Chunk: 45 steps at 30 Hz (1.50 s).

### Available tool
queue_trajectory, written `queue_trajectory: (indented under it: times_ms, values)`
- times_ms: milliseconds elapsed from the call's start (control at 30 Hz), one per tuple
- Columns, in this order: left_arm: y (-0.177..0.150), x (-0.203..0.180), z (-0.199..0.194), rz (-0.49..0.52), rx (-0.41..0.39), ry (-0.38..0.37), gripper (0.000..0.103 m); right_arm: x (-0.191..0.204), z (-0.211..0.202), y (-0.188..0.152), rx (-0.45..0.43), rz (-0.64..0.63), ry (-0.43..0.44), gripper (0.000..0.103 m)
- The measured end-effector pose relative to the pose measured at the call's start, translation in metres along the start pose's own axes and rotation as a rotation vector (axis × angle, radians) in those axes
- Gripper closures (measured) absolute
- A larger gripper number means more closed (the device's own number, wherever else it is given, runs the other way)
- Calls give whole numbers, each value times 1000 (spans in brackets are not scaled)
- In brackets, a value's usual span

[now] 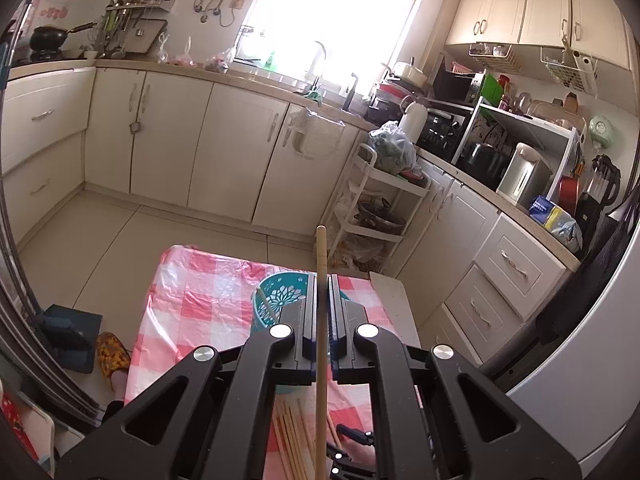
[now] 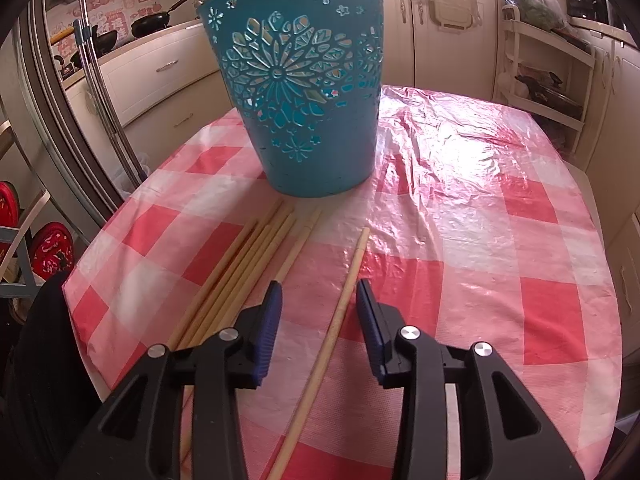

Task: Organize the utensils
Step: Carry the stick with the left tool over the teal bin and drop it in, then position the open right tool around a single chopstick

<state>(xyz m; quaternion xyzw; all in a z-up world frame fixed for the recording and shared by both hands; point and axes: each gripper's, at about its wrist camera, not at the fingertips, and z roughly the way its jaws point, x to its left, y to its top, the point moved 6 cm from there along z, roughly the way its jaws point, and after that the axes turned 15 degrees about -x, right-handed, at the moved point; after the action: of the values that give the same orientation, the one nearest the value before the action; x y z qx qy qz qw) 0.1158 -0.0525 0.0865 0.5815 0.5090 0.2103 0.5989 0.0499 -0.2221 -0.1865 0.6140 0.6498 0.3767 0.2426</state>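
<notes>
Pale wooden chopstick [image 2: 320, 354] (round-tipped), teal cutout basket [image 2: 304, 92]

Ahead of the right tongs [image 2: 317, 294] the teal basket [image 2: 304, 92] blocks the way; the surface [image 2: 480, 220] to their right lies open.

I'm in a home kitchen: cream cabinets [image 1: 168, 132] under the bright window [image 1: 336, 12], wok [image 1: 48, 38] left of it, microwave [image 1: 444, 130] right.
</notes>
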Motion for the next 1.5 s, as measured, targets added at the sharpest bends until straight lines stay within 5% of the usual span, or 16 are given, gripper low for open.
queue_trajectory:
  times_ms: [533, 900, 1500]
  values:
    - [29, 9, 117, 9, -186, 114, 99, 4, 2, 1, 5, 2, 15, 56]
    - [10, 15, 169, 1, -243, 202, 99, 6, 4, 3, 15, -2, 26, 50]
    - [-32, 23, 148, 109, -103, 241, 95, 4, 4, 3, 15, 17, 41, 50]
